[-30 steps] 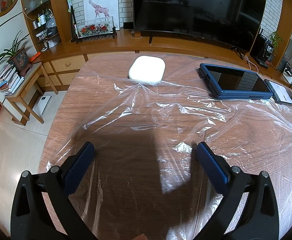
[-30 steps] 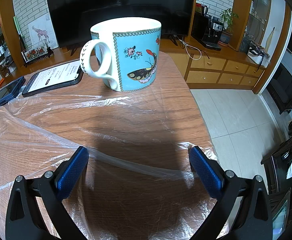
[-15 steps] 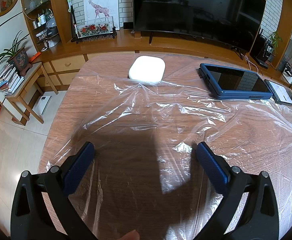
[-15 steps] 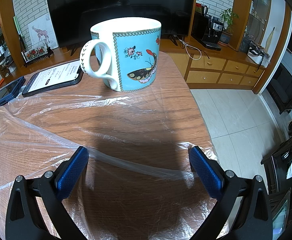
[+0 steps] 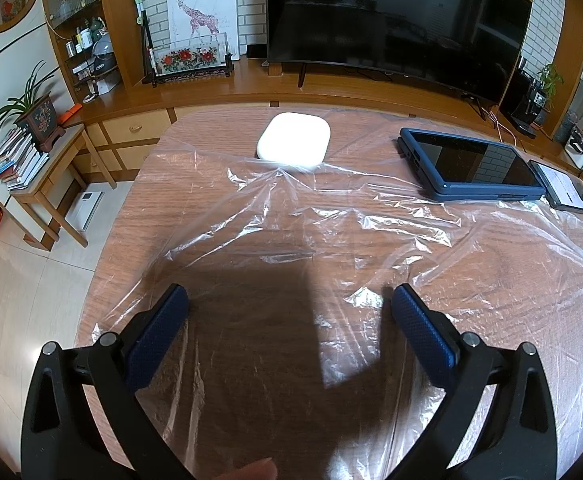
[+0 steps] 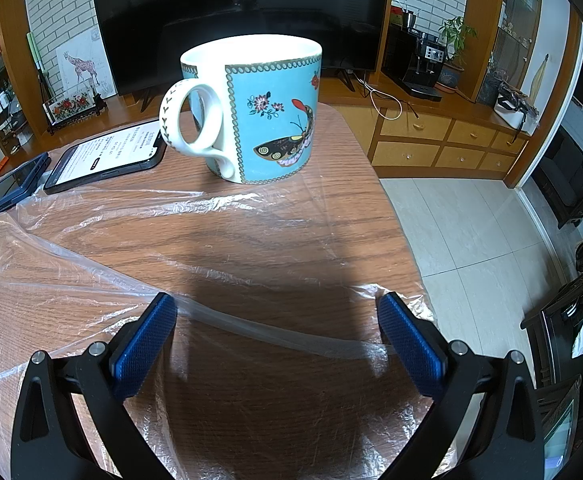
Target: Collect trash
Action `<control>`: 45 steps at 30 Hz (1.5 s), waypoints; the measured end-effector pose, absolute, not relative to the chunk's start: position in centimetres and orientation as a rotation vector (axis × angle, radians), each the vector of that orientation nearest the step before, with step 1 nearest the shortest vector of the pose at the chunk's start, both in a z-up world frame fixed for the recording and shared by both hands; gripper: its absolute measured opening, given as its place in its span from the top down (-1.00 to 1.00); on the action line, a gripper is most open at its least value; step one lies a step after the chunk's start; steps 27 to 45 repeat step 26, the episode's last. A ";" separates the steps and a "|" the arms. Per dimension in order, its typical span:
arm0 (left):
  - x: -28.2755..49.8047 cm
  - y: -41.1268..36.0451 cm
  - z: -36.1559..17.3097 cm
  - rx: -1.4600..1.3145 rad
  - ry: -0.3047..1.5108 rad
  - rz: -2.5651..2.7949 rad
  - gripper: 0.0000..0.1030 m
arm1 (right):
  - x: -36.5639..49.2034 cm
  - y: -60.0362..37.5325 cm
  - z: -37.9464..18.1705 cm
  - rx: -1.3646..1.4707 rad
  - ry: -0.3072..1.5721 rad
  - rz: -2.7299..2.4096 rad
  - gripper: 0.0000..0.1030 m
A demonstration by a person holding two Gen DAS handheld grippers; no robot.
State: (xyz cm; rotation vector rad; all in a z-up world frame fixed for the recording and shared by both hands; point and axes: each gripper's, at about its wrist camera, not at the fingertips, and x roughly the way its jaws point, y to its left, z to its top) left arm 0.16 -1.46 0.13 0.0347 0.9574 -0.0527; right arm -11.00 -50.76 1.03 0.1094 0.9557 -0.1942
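Observation:
A large crinkled sheet of clear plastic film lies spread over the wooden table. It also shows in the right wrist view, where a raised fold runs between my fingers. My left gripper is open and empty, low over the near left part of the film. My right gripper is open and empty over the film's right edge near the table's right side.
A white box, a blue-cased tablet and a phone lie at the far side. A blue butterfly mug stands on the table ahead of the right gripper, with the phone beside it. The table edge drops to tiled floor.

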 end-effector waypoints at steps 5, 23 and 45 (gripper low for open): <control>0.3 -1.5 0.2 0.034 0.958 -0.052 -0.97 | -11.0 -50.8 1.0 0.109 0.956 -0.194 -0.93; 0.4 -1.2 0.1 0.029 0.958 -0.048 -0.97 | -11.0 -50.8 1.0 0.110 0.956 -0.194 -0.93; 0.4 -1.2 0.1 0.030 0.958 -0.048 -0.97 | -11.0 -50.8 1.1 0.110 0.956 -0.194 -0.93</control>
